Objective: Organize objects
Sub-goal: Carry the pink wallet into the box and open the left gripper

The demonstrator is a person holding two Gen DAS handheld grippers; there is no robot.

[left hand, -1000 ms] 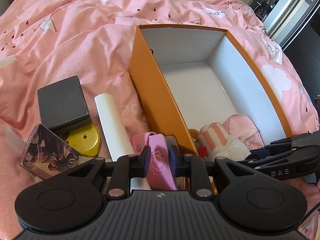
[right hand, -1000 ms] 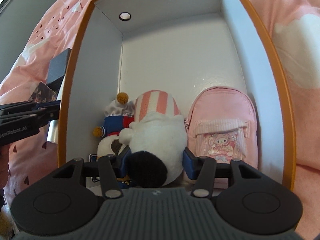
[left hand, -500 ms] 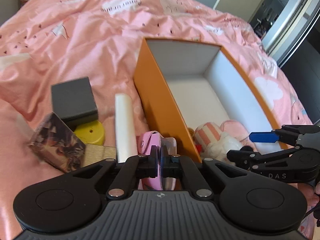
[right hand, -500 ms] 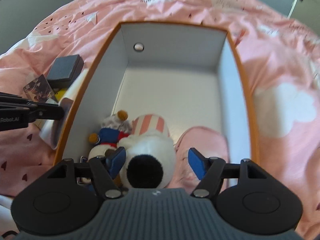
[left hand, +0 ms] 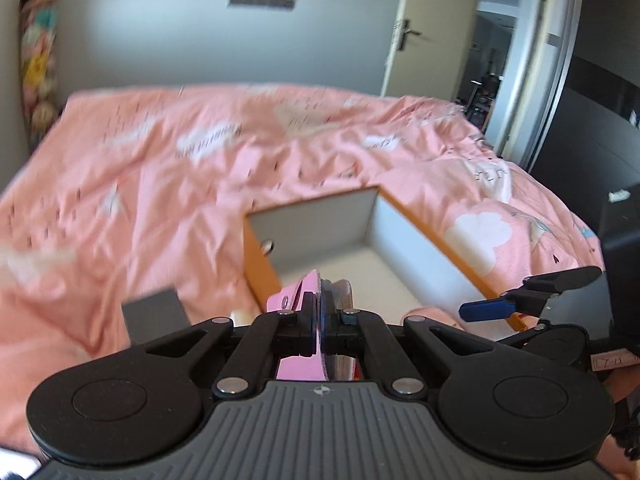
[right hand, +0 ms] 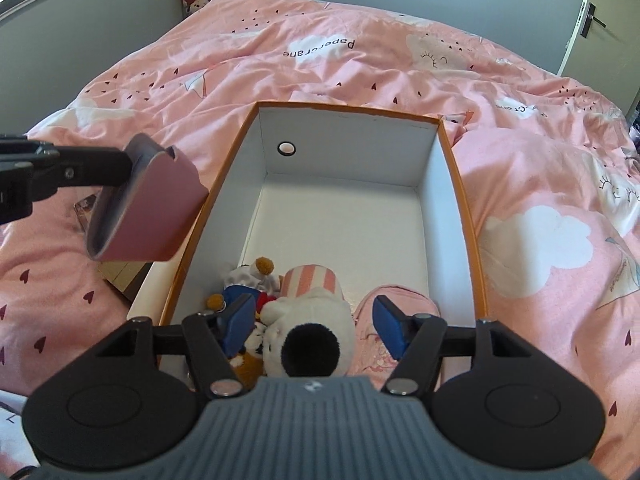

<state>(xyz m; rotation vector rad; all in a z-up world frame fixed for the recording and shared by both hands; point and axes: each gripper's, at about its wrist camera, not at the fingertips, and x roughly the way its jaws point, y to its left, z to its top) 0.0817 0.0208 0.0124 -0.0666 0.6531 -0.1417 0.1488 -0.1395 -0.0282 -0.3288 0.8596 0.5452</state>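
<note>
My left gripper [left hand: 319,320] is shut on a pink pouch [left hand: 298,300] and holds it in the air left of the orange box [left hand: 460,264]. In the right wrist view the pouch [right hand: 148,216] hangs from the left gripper beside the box's left wall [right hand: 208,216]. My right gripper [right hand: 312,328] is open and empty above the near end of the box, over a white plush toy [right hand: 308,324], a small clown doll [right hand: 248,284] and a pink mini backpack [right hand: 396,300].
The box sits on a bed with a pink quilt [right hand: 540,200]. Left of the box lie a dark grey block [left hand: 154,314], a white tube [right hand: 148,300] and a printed card [right hand: 86,210]. A door [left hand: 424,32] stands beyond the bed.
My left gripper closed on the pink pouch and lifted it off the bed. My right gripper opened, let go of the white plush toy and rose back above the box.
</note>
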